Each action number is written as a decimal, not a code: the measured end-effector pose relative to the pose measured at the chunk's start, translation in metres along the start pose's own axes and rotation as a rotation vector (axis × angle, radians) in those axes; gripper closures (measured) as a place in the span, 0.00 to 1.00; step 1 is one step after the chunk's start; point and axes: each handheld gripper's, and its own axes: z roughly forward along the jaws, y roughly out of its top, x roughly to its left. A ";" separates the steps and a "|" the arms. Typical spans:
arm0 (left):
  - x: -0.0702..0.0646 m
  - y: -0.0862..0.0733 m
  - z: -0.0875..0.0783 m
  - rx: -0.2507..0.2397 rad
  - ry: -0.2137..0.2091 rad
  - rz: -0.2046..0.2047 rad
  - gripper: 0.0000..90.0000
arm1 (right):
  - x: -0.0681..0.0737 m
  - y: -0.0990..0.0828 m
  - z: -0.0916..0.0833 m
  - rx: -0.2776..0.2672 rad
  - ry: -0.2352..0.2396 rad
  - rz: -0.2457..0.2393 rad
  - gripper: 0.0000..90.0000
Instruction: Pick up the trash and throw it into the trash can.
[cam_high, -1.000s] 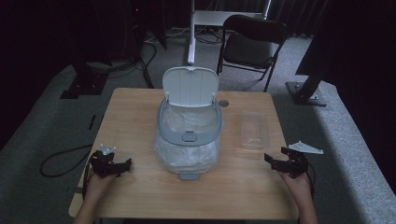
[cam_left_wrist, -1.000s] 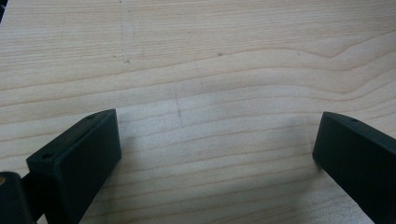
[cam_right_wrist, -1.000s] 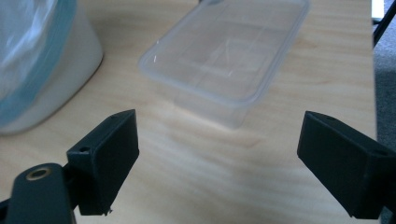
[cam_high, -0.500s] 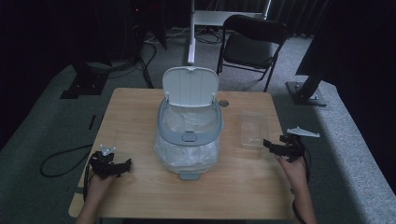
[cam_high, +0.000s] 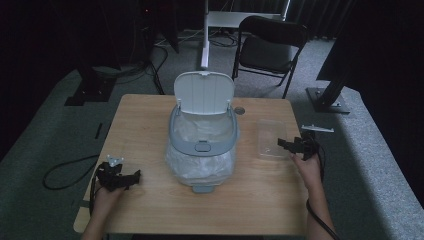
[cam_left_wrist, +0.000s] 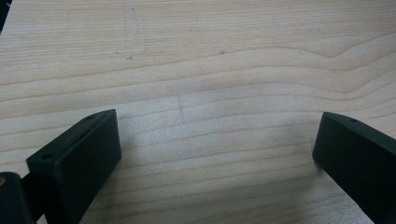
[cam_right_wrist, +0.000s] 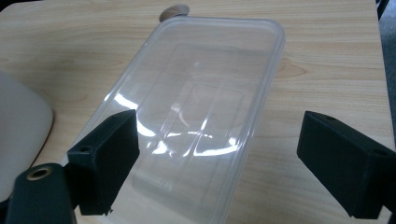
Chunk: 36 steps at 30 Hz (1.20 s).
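Right gripper view: right gripper (cam_right_wrist: 217, 172) spread wide over near end of clear plastic tray (cam_right_wrist: 205, 107). Left gripper (cam_left_wrist: 215, 158) also spread, above bare table (cam_left_wrist: 210, 56).

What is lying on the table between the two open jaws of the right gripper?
The near end of the clear plastic container lies between the right gripper jaws, untouched by either, in the right gripper view.
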 end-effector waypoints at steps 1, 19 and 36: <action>0.000 0.000 0.000 0.000 0.000 0.000 0.02 | -0.002 0.002 0.002 0.008 0.002 0.008 0.14; 0.000 0.000 0.000 0.000 0.000 0.000 0.02 | -0.023 0.019 0.034 0.079 0.030 0.140 0.23; 0.000 0.000 0.000 0.001 0.000 0.001 0.02 | -0.022 0.024 0.036 0.131 0.117 0.164 0.68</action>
